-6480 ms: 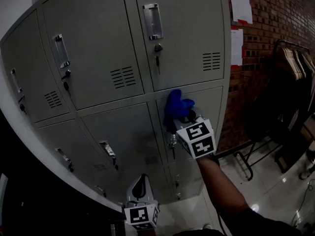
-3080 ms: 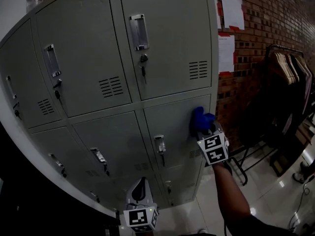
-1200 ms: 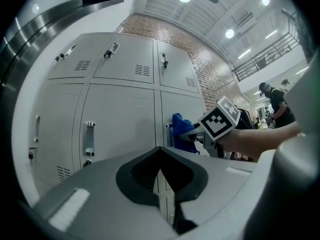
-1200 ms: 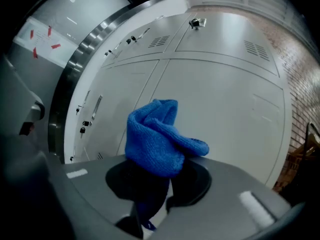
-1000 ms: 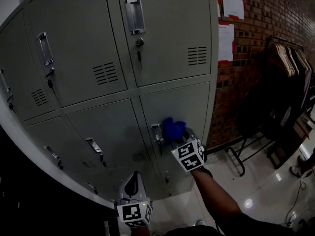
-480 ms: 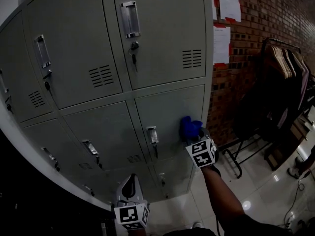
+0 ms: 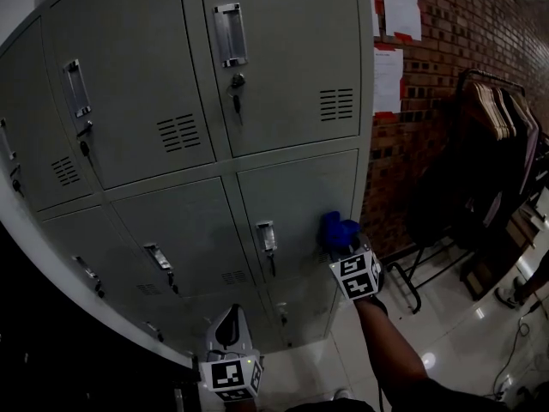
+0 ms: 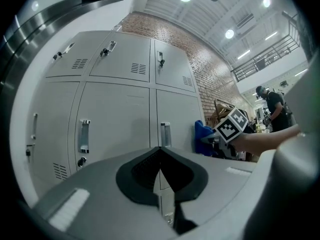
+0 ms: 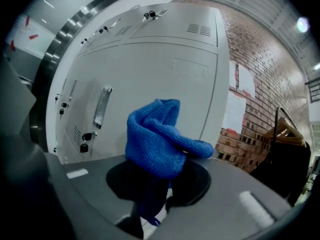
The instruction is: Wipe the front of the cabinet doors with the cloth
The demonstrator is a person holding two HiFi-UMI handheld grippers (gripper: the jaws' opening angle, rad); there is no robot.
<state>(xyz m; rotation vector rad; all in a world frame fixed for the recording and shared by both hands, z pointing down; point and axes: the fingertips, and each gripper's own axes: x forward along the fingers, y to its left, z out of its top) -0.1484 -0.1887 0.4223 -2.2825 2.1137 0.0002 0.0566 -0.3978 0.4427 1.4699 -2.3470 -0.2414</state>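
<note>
Since half a second ago the right tongs [image 7: 341, 247] have slipped slightly lower and to the right on the door [image 7: 300, 191], and a second ago they were over by its handle [image 7: 268, 235], so the cloth [image 7: 338, 228] has travelled from the handle towards the door's right edge. The right tongs are clamped on the blue cloth, which bunches up out of them and rests against the grey front of the cabinet [image 7: 129, 101], low on the right-hand door of the second row, near the edge where the metal meets the brick wall [image 7: 429, 144]. The right gripper view shows the cloth [image 9: 155, 139] folded into a lump between the tongs [image 9: 156, 199], with one flap hanging over to the right. The left tongs [image 7: 229, 318] hang low in front of the bottom row of doors, well apart from the cloth; in the left gripper view they [image 8: 160, 186] are closed together with nothing between them. Sheets of paper [image 7: 396, 11] are pinned to the brick wall, and a rack of dark clothes [image 7: 502, 127] stands further right on the shiny floor [image 7: 446, 316].
</note>
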